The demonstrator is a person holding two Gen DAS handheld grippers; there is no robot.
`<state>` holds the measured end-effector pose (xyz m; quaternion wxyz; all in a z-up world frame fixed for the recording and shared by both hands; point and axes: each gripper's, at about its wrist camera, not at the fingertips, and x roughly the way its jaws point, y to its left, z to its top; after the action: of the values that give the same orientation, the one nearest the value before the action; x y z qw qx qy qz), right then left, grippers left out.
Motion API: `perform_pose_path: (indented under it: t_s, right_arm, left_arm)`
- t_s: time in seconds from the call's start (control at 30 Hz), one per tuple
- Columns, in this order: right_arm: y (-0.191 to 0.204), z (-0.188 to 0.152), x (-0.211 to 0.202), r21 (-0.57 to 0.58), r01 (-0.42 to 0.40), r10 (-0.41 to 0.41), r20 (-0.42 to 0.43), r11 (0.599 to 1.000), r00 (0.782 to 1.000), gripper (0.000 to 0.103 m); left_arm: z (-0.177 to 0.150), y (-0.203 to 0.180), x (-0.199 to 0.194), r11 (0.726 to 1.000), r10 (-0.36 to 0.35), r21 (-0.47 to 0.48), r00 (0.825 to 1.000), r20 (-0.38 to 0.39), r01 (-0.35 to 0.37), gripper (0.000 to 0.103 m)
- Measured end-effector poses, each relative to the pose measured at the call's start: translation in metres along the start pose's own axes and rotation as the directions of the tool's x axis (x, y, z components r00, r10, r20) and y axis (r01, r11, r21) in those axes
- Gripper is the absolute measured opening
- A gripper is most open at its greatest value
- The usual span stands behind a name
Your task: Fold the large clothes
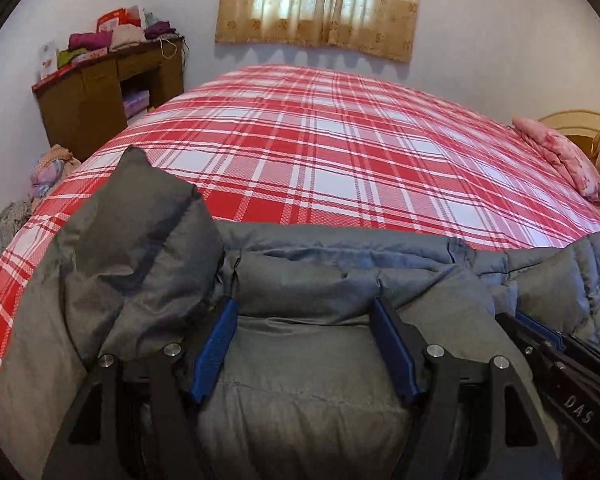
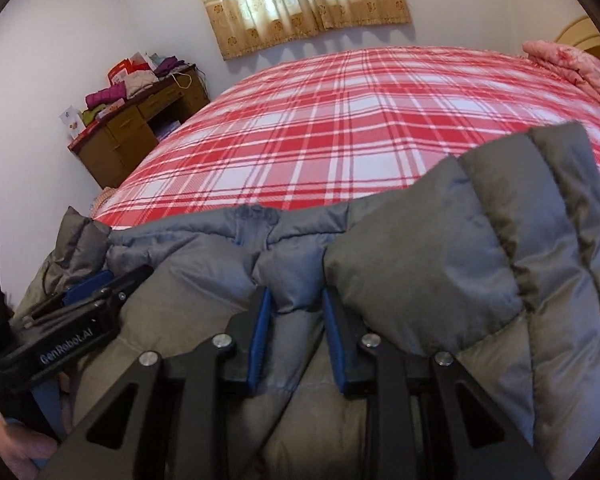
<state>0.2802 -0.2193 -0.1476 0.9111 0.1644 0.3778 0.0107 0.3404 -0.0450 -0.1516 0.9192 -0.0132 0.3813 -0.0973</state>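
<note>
A grey padded jacket point(image 1: 300, 264) lies bunched along the near edge of a bed with a red and white plaid sheet point(image 1: 320, 140). My left gripper point(image 1: 304, 308) stands open and wide over it, a thick padded roll lying between its blue pads point(image 1: 216, 344) without being pinched. One grey sleeve point(image 1: 140, 232) stands up to its left. In the right wrist view my right gripper point(image 2: 294, 296) is shut on a narrow puff of the jacket point(image 2: 420, 260), which bulges above its fingers. The two grippers sit side by side: the right gripper point(image 1: 540, 332) at the left view's right edge, the left gripper point(image 2: 88, 288) at the other view's left.
A brown desk point(image 1: 108, 80) piled with folded clothes stands by the far left wall. A pink folded quilt point(image 1: 560, 156) lies at the bed's right end. Cloth bundles point(image 1: 48, 168) sit on the floor at left. A curtained window point(image 1: 320, 0) is behind. A person's hand point(image 2: 20, 448) shows at lower left.
</note>
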Motion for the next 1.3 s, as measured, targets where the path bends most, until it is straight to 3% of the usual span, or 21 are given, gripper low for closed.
perform_pose_path:
  t_s: [0.37, 0.53, 0.67, 0.77, 0.9, 0.97, 1.17, 1.3]
  right_arm:
    - [-0.012, -0.001, 0.008, 0.056, -0.068, 0.069, -0.021, 0.996, 0.997, 0.029]
    - [-0.01, 0.002, 0.007, 0.062, -0.058, 0.06, -0.038, 0.996, 0.997, 0.028]
    - [-0.027, 0.015, -0.019, 0.139, -0.087, 0.088, -0.005, 0.987, 0.996, 0.025]
    - [-0.051, 0.027, -0.057, 0.177, -0.043, 0.031, 0.07, 0.983, 0.997, 0.026]
    - [-0.076, 0.027, -0.073, 0.152, 0.127, -0.135, 0.042, 0.98, 0.99, 0.032]
    - [-0.089, 0.017, -0.068, 0.166, 0.17, -0.175, 0.013, 0.971, 0.985, 0.031]
    - [-0.095, -0.002, -0.056, 0.121, 0.202, -0.208, 0.039, 0.972, 0.977, 0.028]
    - [-0.1, -0.006, -0.055, 0.138, 0.181, -0.189, 0.042, 0.974, 0.981, 0.028]
  left_arm:
    - [-0.006, 0.015, 0.01, 0.996, -0.05, -0.074, 0.999, -0.004, 0.05, 0.071]
    - [-0.007, 0.012, 0.014, 0.997, -0.032, -0.065, 0.999, -0.016, 0.031, 0.071]
    - [-0.007, 0.011, 0.014, 0.998, -0.026, -0.06, 0.999, -0.022, 0.025, 0.071]
    - [-0.007, 0.011, 0.015, 0.998, -0.024, -0.057, 0.999, -0.024, 0.023, 0.071]
    - [-0.006, 0.011, 0.014, 0.999, -0.022, -0.051, 0.999, -0.029, 0.02, 0.071]
    - [-0.005, 0.009, 0.014, 0.999, -0.019, -0.045, 0.999, -0.038, 0.018, 0.071]
    - [0.008, 0.017, -0.001, 0.997, -0.079, -0.013, 0.99, -0.115, 0.078, 0.071]
    - [0.017, 0.046, -0.03, 0.996, -0.081, -0.043, 0.994, -0.074, 0.078, 0.071]
